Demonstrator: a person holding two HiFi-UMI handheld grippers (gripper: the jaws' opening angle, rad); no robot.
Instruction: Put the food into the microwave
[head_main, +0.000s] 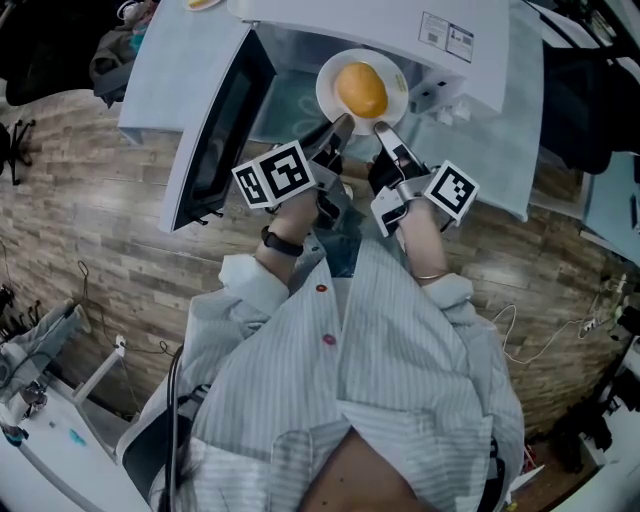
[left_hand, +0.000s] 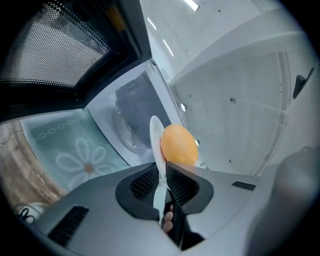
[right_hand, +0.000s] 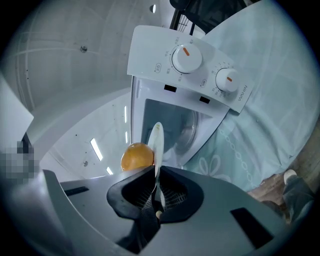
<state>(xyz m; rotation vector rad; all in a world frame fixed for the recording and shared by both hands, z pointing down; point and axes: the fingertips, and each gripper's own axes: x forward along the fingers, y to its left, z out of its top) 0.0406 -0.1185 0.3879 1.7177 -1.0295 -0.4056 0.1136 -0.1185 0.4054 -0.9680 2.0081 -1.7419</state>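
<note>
The food (head_main: 361, 90) is a smooth, glossy orange-yellow lump, nearly round and only slightly oval, so I cannot tell a long axis for sure. It sits in the middle of a small white plate (head_main: 330, 85). The plate lies level, face up, and is held in the air just in front of the open cavity of the white microwave (head_main: 400, 25), not yet inside.

Both grippers hold it by the near rim. The left gripper (head_main: 338, 128) has its fingers closed on the rim at the left, and the right gripper (head_main: 383, 130) has its fingers closed on the rim at the right, so the two converge toward the plate. Each gripper view shows the rim edge-on, pinched between ribbed black pads.

The microwave door (head_main: 215, 130) stands swung wide to the left, its dark mesh window facing the cavity. The control panel carries two white dials (right_hand: 187, 57) with orange marks. The microwave stands on a bench under a pale blue-green cloth (head_main: 500, 150) printed with flowers. Below is a floor (head_main: 90, 220) of brown wood-pattern planks, with cables (head_main: 545, 335) trailing at the right.
</note>
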